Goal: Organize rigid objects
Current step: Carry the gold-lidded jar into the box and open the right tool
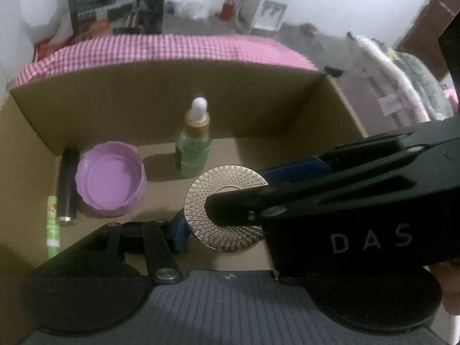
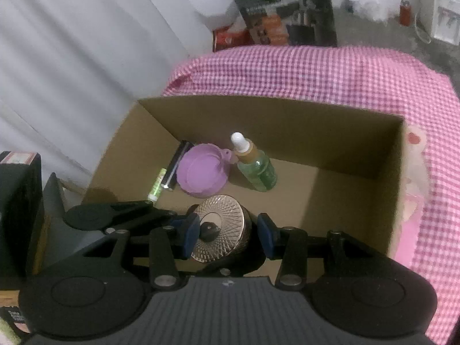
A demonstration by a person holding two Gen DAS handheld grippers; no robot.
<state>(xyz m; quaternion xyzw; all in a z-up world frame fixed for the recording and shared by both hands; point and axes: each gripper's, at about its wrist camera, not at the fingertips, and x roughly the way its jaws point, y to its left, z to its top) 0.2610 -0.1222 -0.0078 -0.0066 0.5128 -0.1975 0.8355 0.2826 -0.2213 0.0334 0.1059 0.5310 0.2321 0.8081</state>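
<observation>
Nearest my cameras: right gripper [image 2: 228, 234], jaws parted around the patterned metal disc [image 2: 218, 227]; contact I cannot tell.
Left gripper [image 1: 221, 224]: reaching in beside the disc, state I cannot tell.
Cardboard box [image 2: 287, 123] floor: purple bowl [image 1: 110, 179], black tube [image 1: 67, 185], green stick [image 1: 53, 225].
Farther back: green dropper bottle [image 1: 194, 143], upright.
Beyond: pink checked cloth [image 2: 330, 72].

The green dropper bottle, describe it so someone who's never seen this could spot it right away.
Look inside the open cardboard box that sits on the pink checked cloth. Near the middle of the box floor, close to the back wall, the green dropper bottle stands upright just right of a purple bowl-shaped lid. It is the only see-through thing there, with a tan collar and white rubber tip.
</observation>
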